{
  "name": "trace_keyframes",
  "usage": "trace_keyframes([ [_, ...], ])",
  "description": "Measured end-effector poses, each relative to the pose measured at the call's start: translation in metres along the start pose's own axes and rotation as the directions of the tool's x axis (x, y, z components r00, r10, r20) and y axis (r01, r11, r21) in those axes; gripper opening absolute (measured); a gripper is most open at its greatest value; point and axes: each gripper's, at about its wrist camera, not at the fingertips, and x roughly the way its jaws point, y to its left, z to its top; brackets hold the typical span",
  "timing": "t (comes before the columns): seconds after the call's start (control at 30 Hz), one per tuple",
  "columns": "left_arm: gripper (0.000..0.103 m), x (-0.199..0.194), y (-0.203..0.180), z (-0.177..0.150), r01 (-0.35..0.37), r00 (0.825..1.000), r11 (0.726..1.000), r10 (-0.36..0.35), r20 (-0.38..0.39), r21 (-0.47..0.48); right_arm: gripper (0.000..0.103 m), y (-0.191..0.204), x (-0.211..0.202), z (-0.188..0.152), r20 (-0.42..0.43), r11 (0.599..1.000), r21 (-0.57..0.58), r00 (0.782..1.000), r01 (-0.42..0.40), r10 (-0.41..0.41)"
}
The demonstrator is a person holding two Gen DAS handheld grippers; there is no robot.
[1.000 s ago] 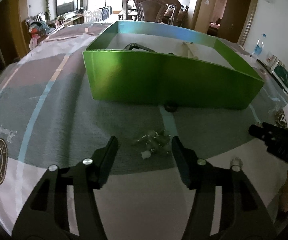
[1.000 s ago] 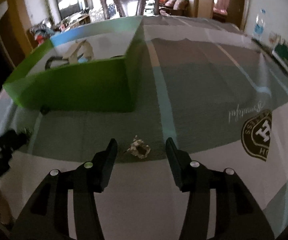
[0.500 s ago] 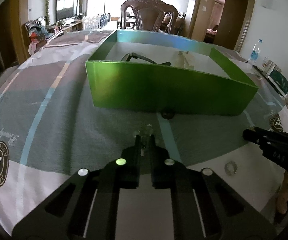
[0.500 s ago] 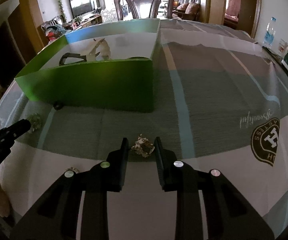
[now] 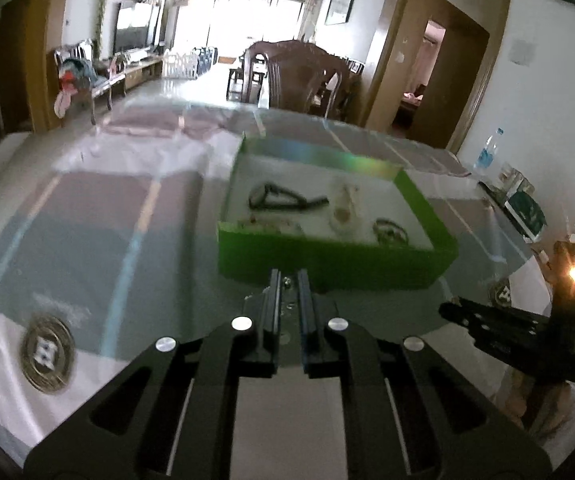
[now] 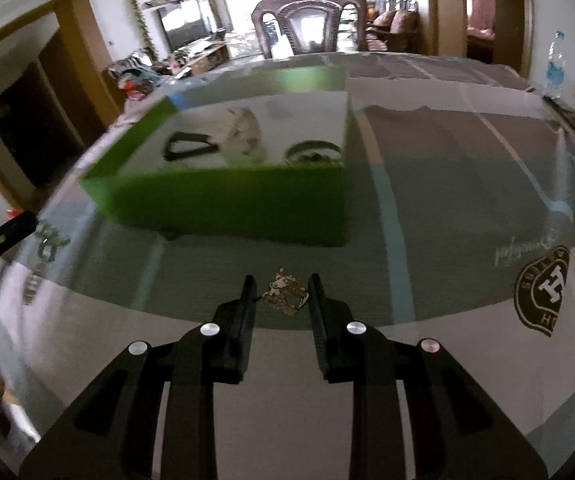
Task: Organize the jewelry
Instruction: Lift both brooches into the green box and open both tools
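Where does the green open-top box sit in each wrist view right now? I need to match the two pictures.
Left wrist view: green open-top box sits centre to right of centre, just beyond the fingers, with its white floor visible.
Right wrist view: the box sits left of centre, above the fingers.
Shared landmark: dark carved wooden chair behind the table.

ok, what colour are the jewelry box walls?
Bright green outside, white floor inside. The box shows best in the left wrist view.
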Motion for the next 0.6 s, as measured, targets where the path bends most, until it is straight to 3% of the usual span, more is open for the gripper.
trace_keyframes([
  [0.17,0.008,0.01,-0.008,0.045,-0.008,1.0,1.0,0.008,0.015,0.001,0.027,0.025,-0.018,0.046,0.078,0.997,-0.065,0.996,0.037,-0.032],
  [0.27,0.008,0.036,-0.02,0.069,-0.042,0.999,0.999,0.042,0.008,0.028,0.027,0.034,-0.005,0.078,0.118,0.99,-0.095,0.989,0.104,-0.092],
  [0.4,0.008,0.084,-0.026,0.08,-0.084,0.994,0.996,0.086,-0.06,0.043,0.027,0.025,0.039,0.099,0.053,0.979,-0.058,0.98,0.196,-0.193],
  [0.5,0.008,0.11,-0.025,0.079,-0.097,0.991,0.994,0.101,-0.093,0.047,0.027,0.015,0.066,0.101,0.005,0.979,-0.031,0.98,0.2,-0.2],
  [0.57,0.012,0.118,-0.024,0.077,-0.113,0.988,0.992,0.118,-0.098,0.053,0.032,0.011,0.07,0.099,0.003,0.978,-0.015,0.978,0.207,-0.207],
  [0.6,0.024,0.119,-0.023,0.076,-0.113,0.988,0.992,0.118,-0.097,0.056,0.043,0.01,0.067,0.098,0.007,0.981,-0.006,0.981,0.193,-0.193],
])
